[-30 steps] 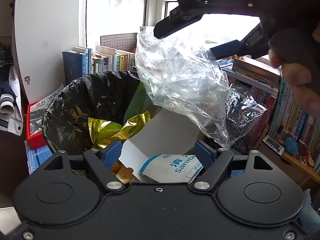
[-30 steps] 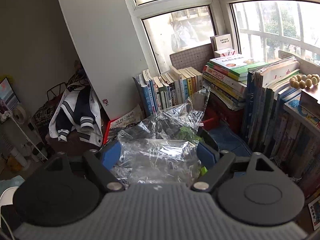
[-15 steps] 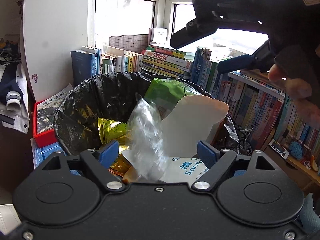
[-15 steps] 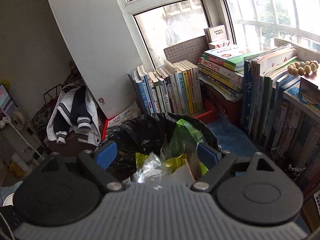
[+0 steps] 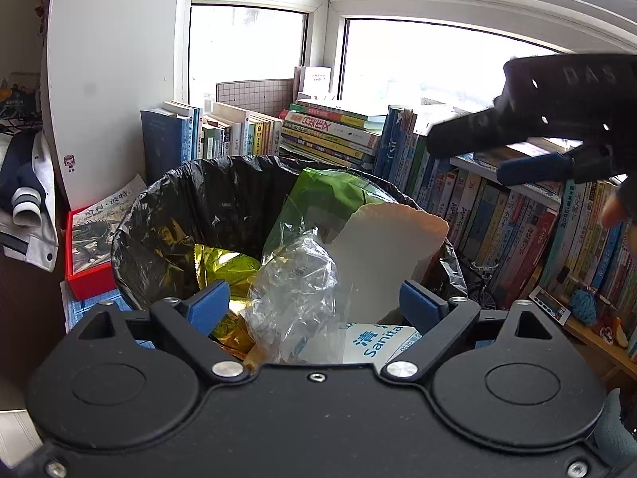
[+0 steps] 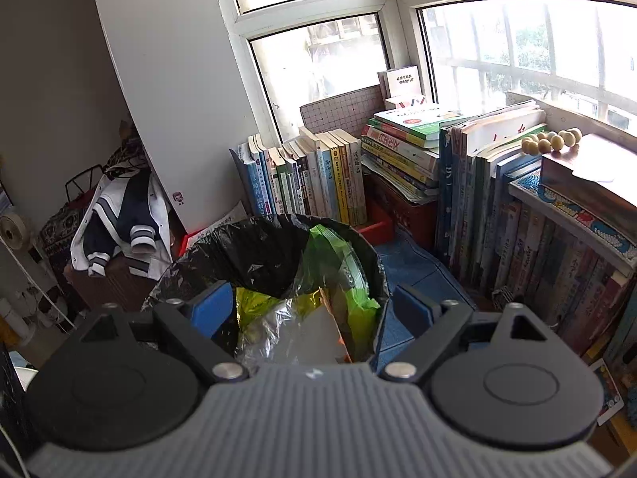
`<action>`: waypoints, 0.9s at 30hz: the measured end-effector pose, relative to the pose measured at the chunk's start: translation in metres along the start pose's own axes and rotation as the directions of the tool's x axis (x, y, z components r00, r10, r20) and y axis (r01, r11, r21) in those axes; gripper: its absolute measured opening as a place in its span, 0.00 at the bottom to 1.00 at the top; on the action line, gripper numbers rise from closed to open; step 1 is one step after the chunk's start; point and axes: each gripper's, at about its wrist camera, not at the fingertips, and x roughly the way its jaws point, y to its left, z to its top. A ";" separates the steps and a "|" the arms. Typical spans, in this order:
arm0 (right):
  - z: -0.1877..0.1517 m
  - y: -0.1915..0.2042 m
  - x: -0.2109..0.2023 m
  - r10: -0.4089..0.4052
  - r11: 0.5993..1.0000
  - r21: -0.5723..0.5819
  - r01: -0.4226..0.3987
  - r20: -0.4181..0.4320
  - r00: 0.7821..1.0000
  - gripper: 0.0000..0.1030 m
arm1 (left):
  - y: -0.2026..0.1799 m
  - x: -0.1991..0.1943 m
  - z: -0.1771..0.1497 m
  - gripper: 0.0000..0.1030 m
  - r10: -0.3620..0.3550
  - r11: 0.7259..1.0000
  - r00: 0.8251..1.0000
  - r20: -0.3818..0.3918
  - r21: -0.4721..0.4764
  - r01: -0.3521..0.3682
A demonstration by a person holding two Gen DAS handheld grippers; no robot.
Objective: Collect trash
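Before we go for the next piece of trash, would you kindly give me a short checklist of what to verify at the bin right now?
1. Clear plastic bag inside the black-lined bin: ok.
2. Right gripper open and empty: ok.
3. Left gripper empty, jaws opening: ok.
4. Trash below the bin rim: not ok; white card and green packet stick up.
5. More trash to collect nearby: cannot tell.

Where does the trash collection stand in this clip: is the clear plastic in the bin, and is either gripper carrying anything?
Done: the clear plastic bag sits in the black-lined bin on the other trash. In hand: nothing; the right tongs are open and empty, and the left tongs are opening, gripping nothing. Left: no loose trash shows outside the bin.
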 end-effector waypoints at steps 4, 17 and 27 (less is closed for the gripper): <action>-0.004 -0.001 -0.004 -0.021 1.000 -0.004 0.021 -0.025 0.999 0.90 | 0.003 -0.001 0.001 0.91 0.007 1.000 1.000 -0.009 -0.013 -0.007; -0.015 -0.002 -0.027 -0.126 0.989 -0.094 0.118 -0.094 0.988 1.00 | -0.003 0.001 0.004 0.95 -0.021 1.000 0.998 -0.056 0.011 0.021; -0.039 -0.017 -0.033 -0.179 0.984 -0.017 0.178 -0.088 0.980 1.00 | -0.010 0.006 0.003 0.97 0.015 0.998 0.996 -0.091 0.055 -0.010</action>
